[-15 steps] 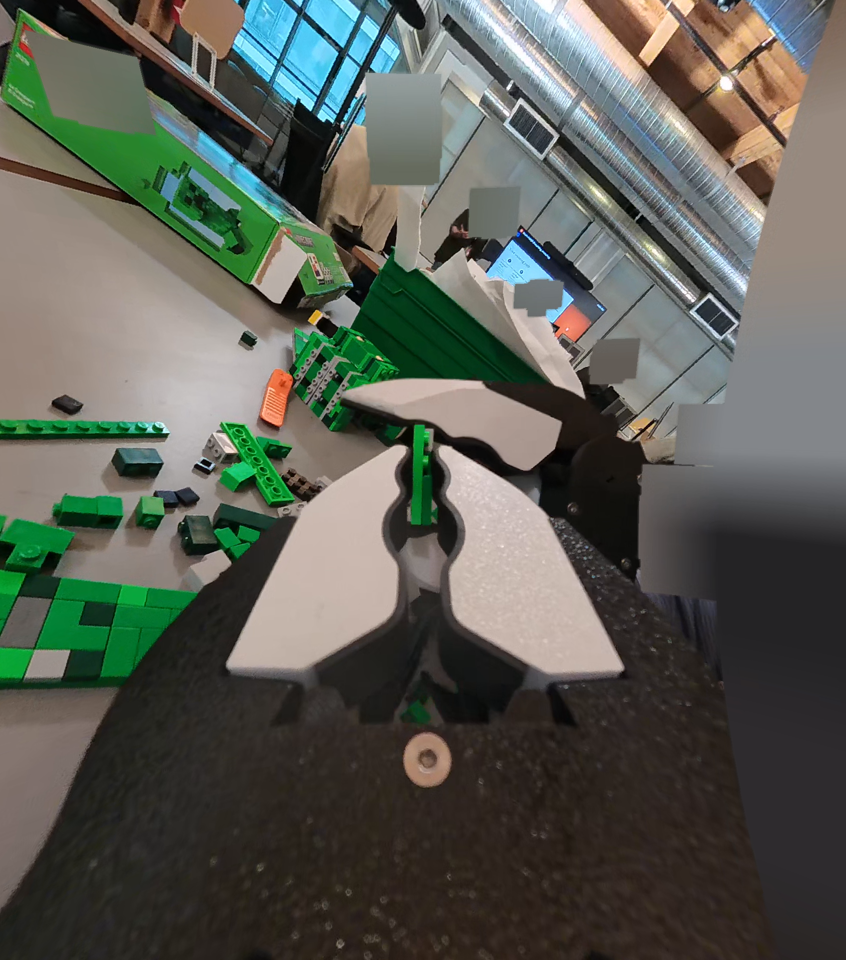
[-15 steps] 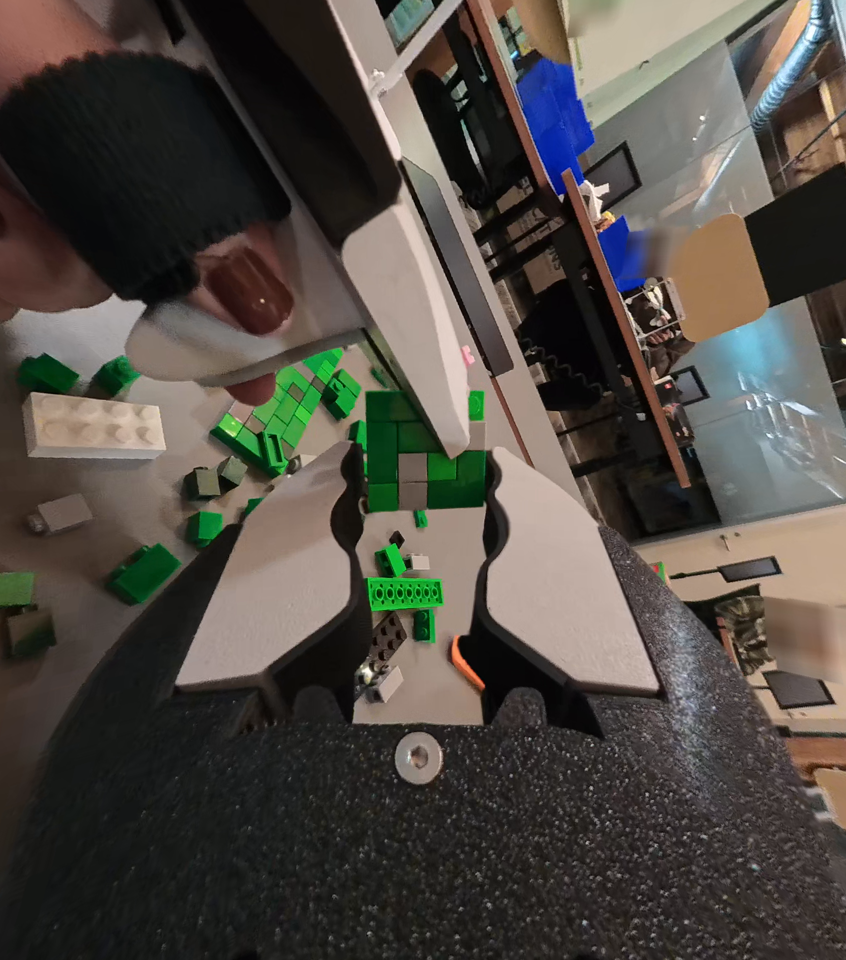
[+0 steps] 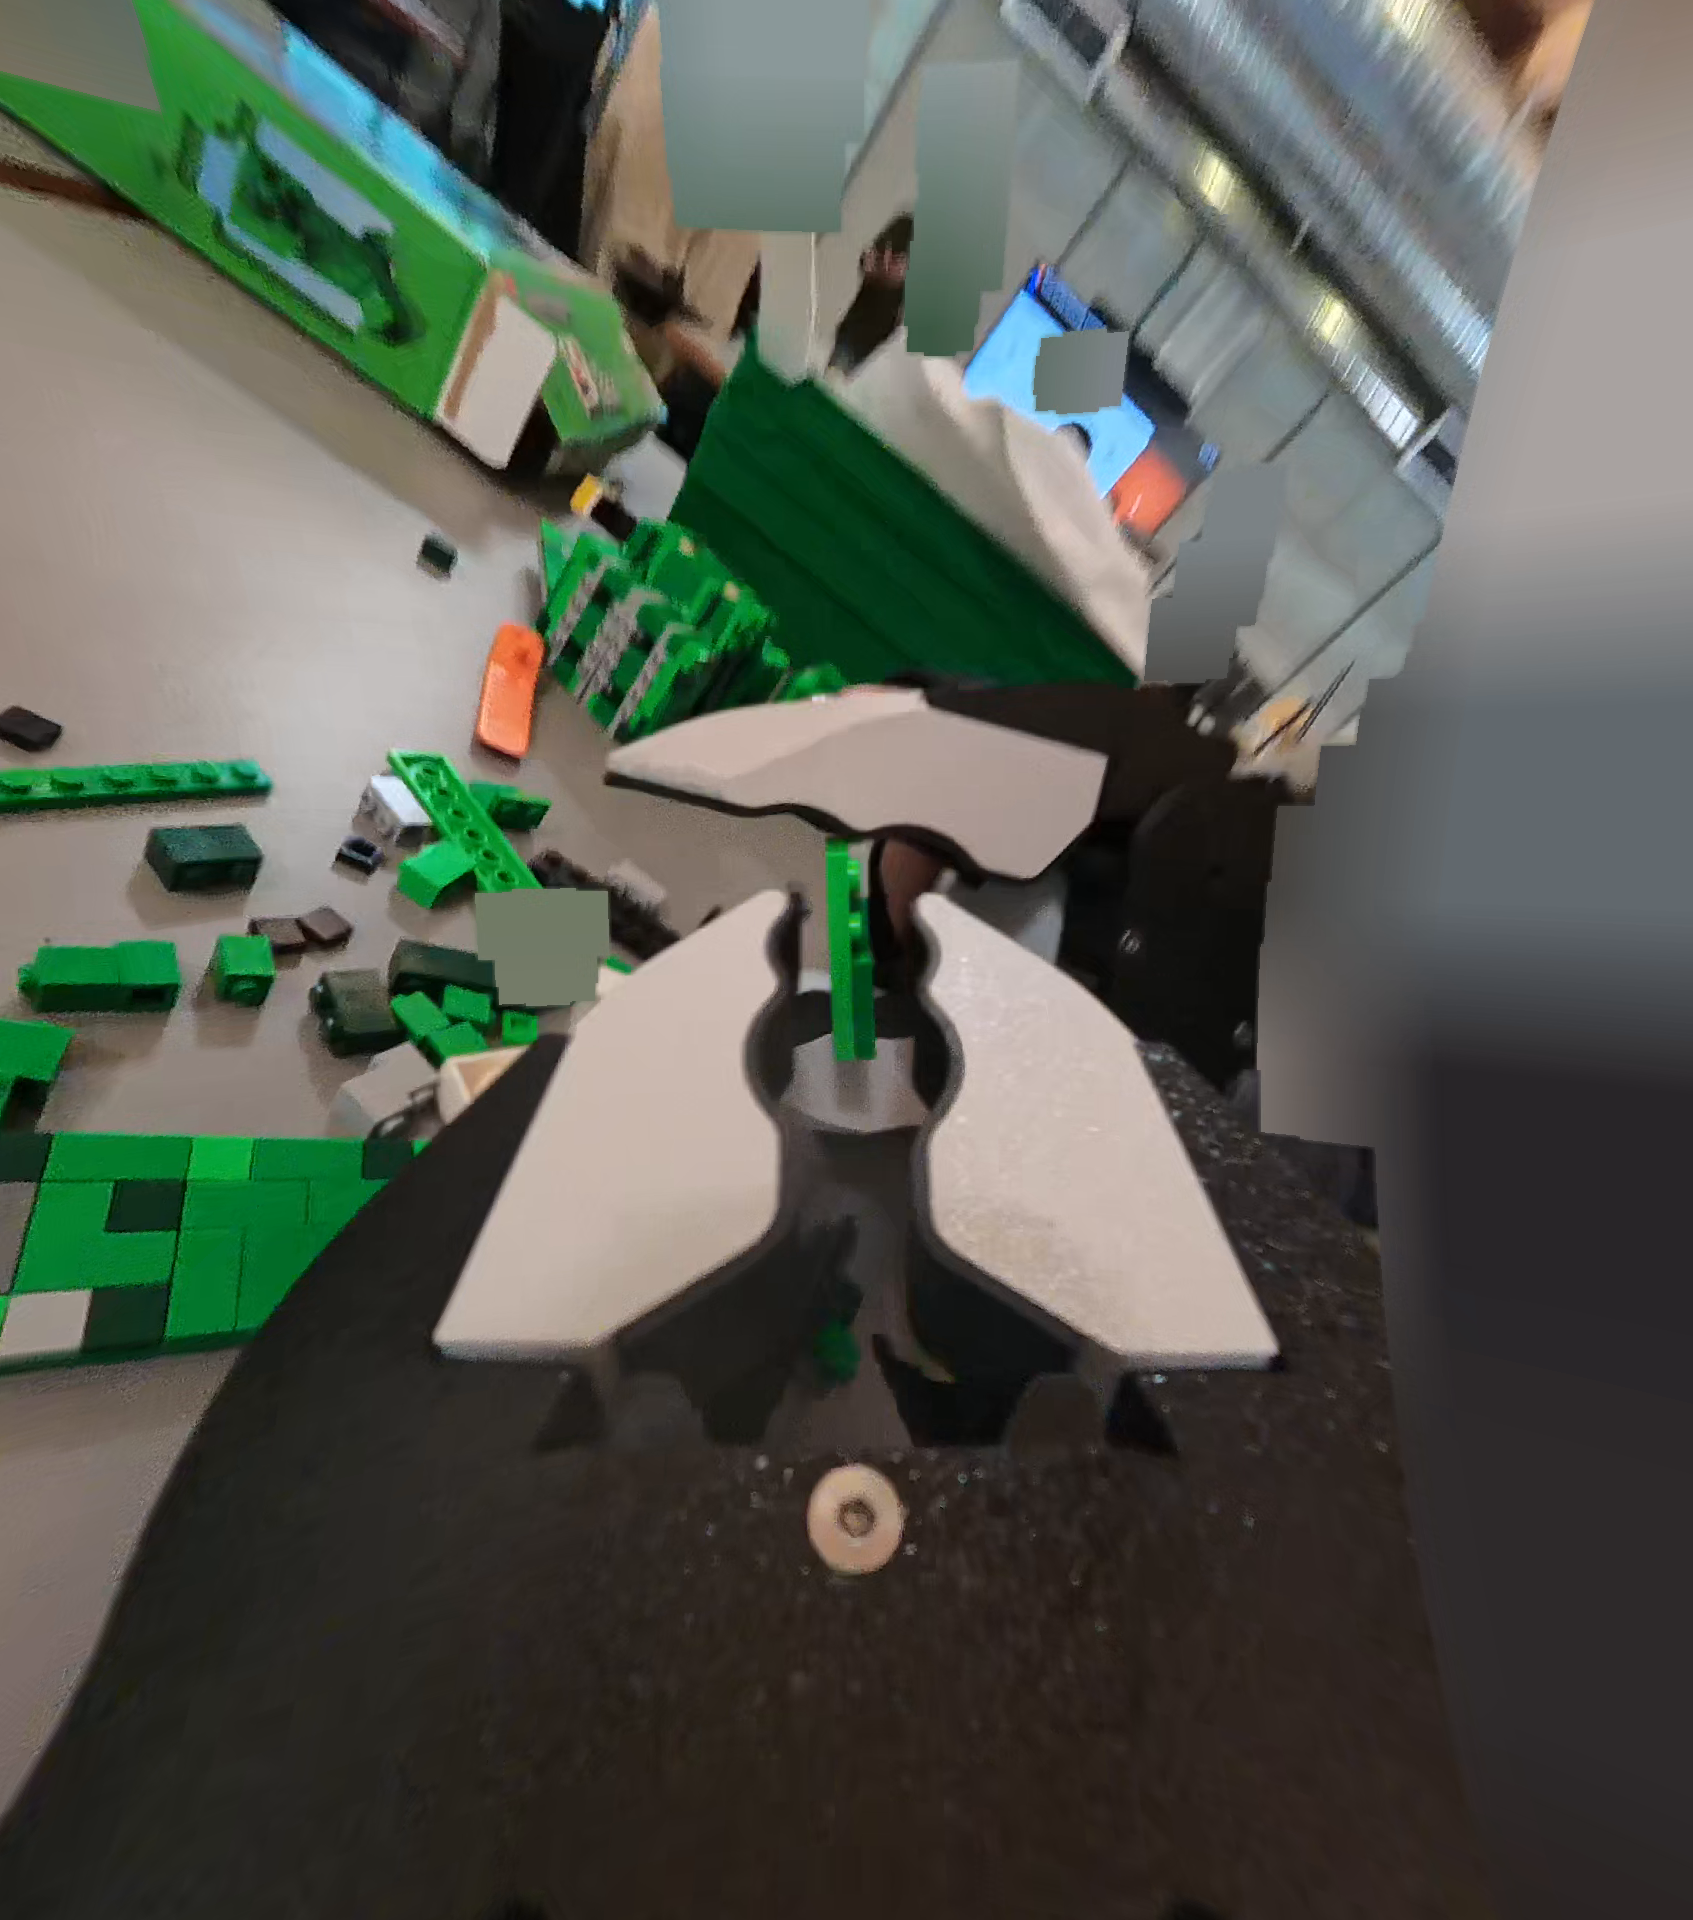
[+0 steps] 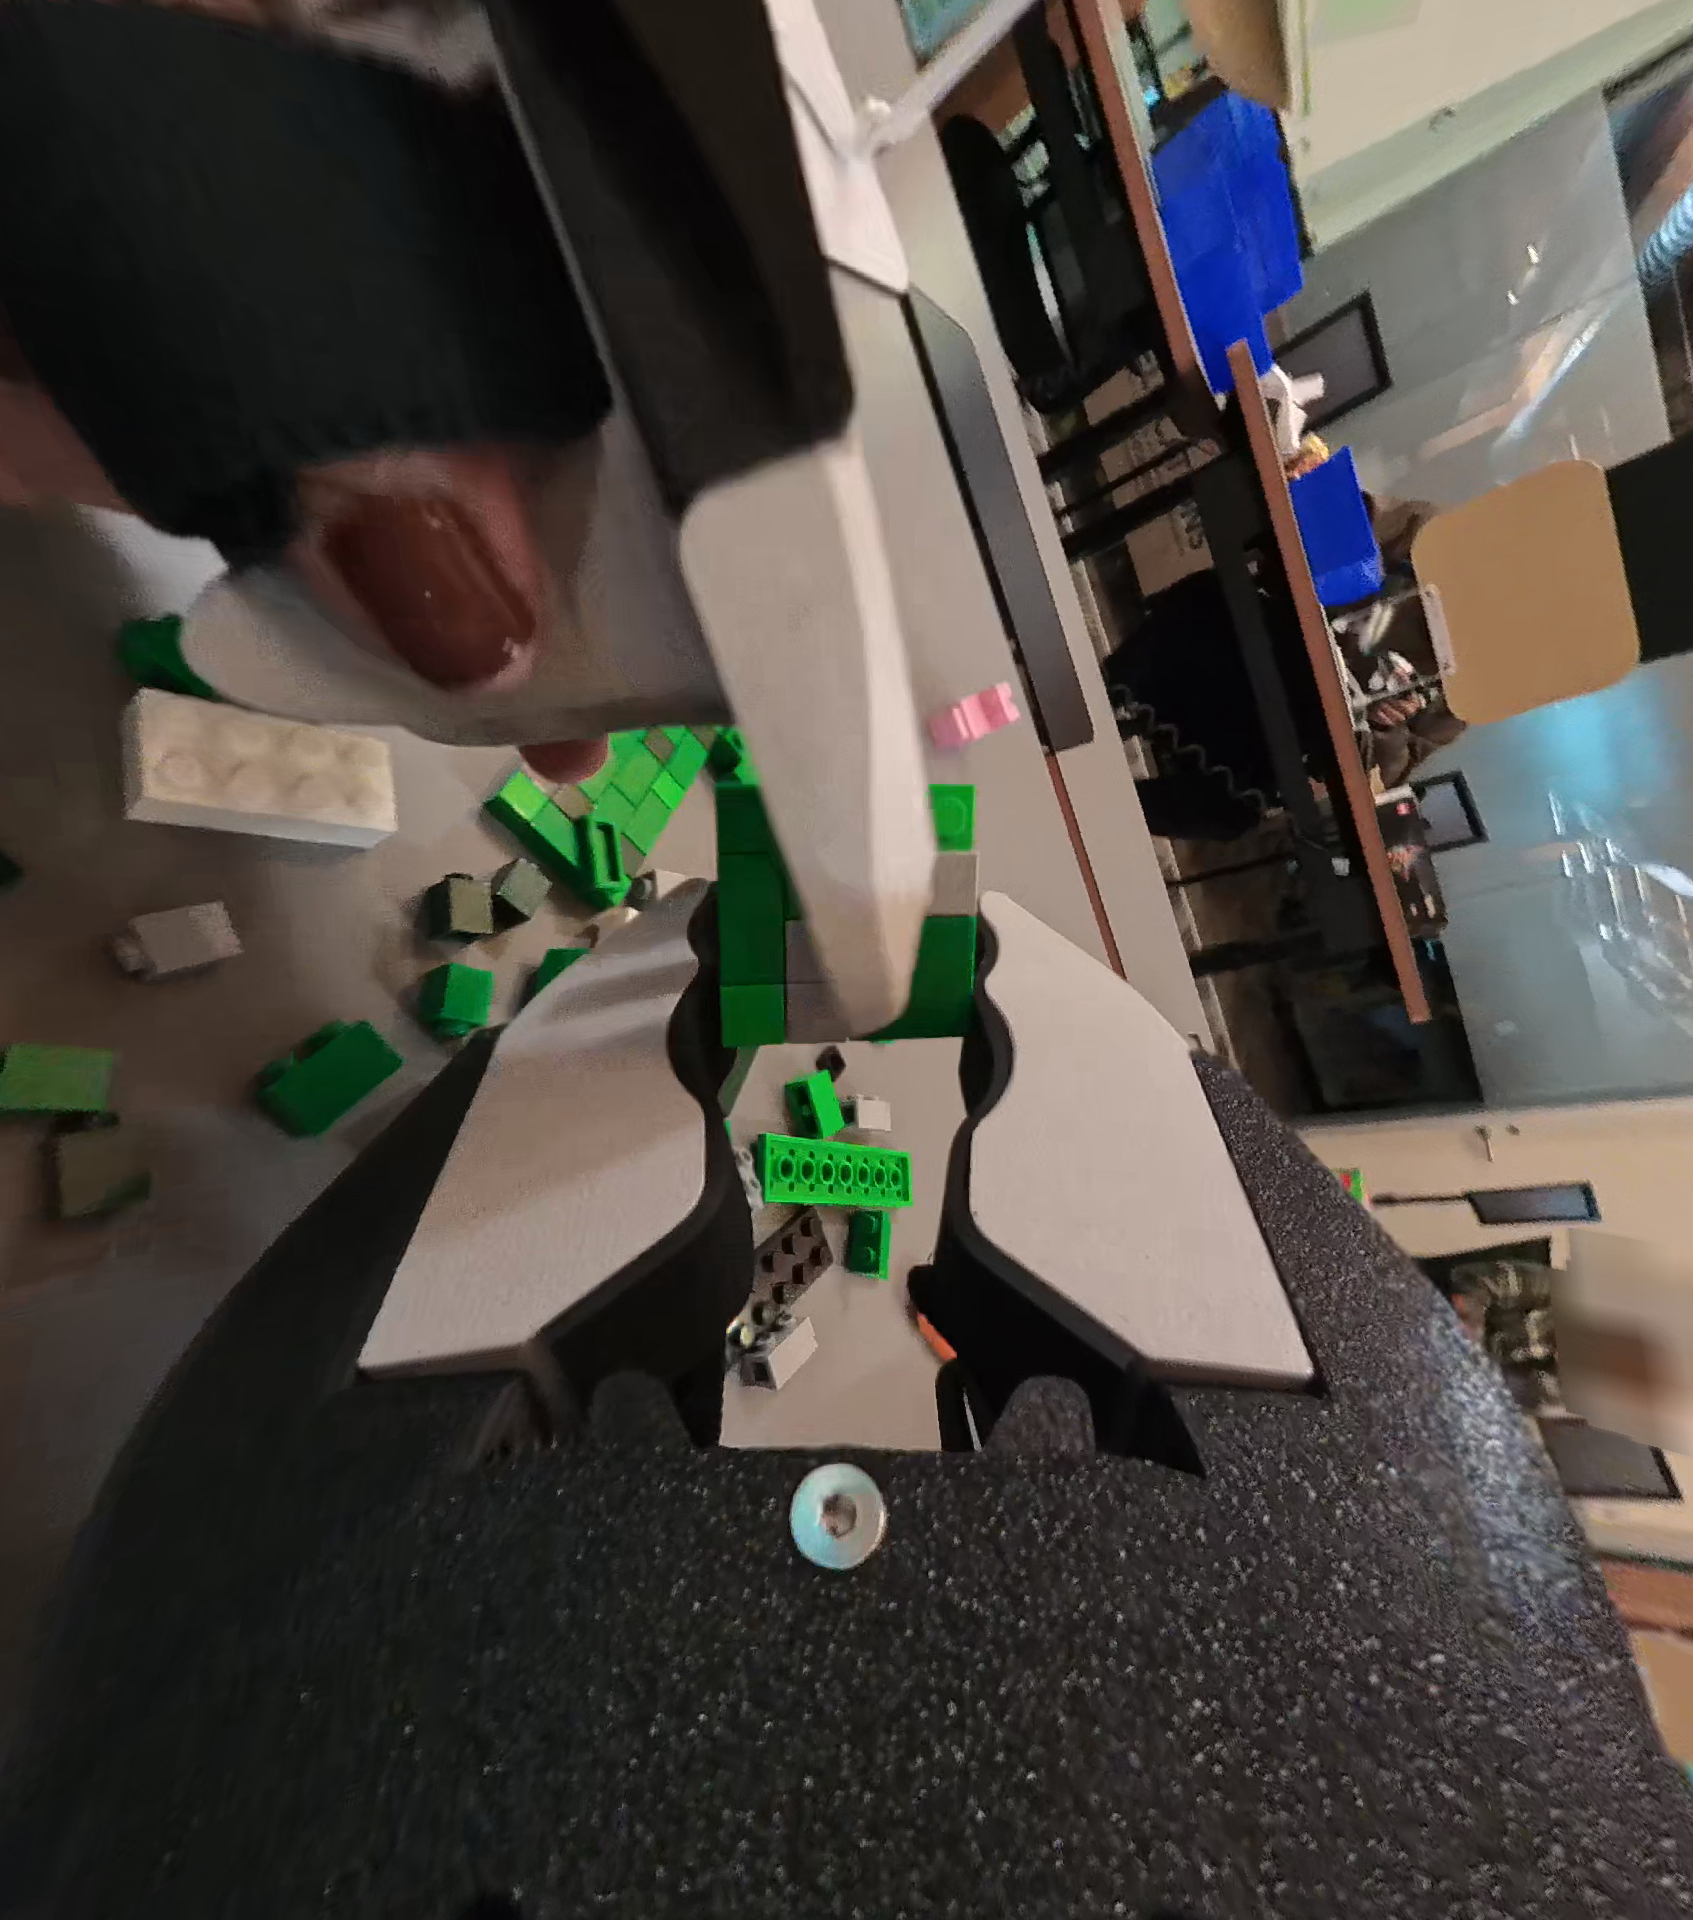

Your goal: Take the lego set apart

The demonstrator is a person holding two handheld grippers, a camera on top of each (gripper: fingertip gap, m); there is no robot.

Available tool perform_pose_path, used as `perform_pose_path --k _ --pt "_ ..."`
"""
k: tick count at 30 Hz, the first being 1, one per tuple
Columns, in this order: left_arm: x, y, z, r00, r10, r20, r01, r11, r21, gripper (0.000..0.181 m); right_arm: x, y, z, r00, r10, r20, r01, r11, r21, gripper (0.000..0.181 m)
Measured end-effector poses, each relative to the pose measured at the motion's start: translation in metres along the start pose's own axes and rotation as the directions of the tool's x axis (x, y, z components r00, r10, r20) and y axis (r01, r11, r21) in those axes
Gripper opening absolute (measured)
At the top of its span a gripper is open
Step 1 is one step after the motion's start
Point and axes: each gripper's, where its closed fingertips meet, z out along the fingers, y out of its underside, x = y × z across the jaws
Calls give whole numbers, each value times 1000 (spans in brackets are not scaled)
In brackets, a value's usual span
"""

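Observation:
In the left wrist view my left gripper [image 3: 857,909] has its jaws slightly apart, with a thin green plate [image 3: 849,966] standing on edge between them and a small gap on each side. One grey finger of my right gripper [image 3: 852,790] lies across the top of the plate. In the right wrist view my right gripper [image 4: 842,925] is open and empty, and the left gripper's finger [image 4: 821,779] reaches in between its tips, hiding the plate. A green and grey mosaic panel [image 3: 42,1247] lies on the table; it also shows in the right wrist view [image 4: 748,935].
Loose green, dark and grey bricks are scattered on the grey table [image 3: 146,520]. There is a long green plate [image 3: 73,790], an orange separator tool [image 3: 509,691], a green brick stack [image 3: 655,623], the green set box [image 3: 322,229] and a white brick [image 4: 260,769]. A gloved hand [image 4: 250,260] holds the left gripper. One gripper's finger ends stand about 4 cm off the other's. The green brick stack [image 3: 655,623] is about 20 cm from both grippers' fingertips.
The left gripper's jaws have parted from the green plate they were pinching. Both views have shifted slightly and are blurred. The right gripper stays open.

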Motion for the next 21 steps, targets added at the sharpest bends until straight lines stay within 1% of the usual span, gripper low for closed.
perform_pose_path --k 1,2,5,6,11,12,14,17,21 --pt "1 6 1 999 44 8 -43 998 -42 7 -2 -1 -1 1000 -19 6 19 1000 6 41" --pt "0 8 1 997 72 30 -70 996 -54 7 -2 -1 -1 999 -38 3 38 999 6 41" --pt "6 7 -2 999 34 -9 -34 998 -57 6 -1 -8 -5 998 -58 -22 59 997 45 41" --pt "6 8 -3 999 36 -3 -36 997 -66 6 -2 -8 -4 998 -53 -16 54 998 42 41" --pt "-2 15 -2 992 110 64 -101 987 -125 7 -11 -2 2 999 -34 34 33 999 12 41" --pt "-3 14 -1 992 103 71 -94 988 -120 6 -11 -1 3 999 -32 32 32 999 5 41" --pt "-3 10 -1 997 40 60 -36 997 -73 5 -6 0 4 999 -52 -5 52 999 -14 41" --pt "-10 10 0 996 -41 76 44 998 -34 6 -2 6 9 989 -124 -82 116 989 -86 41" --pt "-16 9 -2 989 -132 70 133 991 1 7 1 8 14 969 -200 -147 180 974 -135 40"
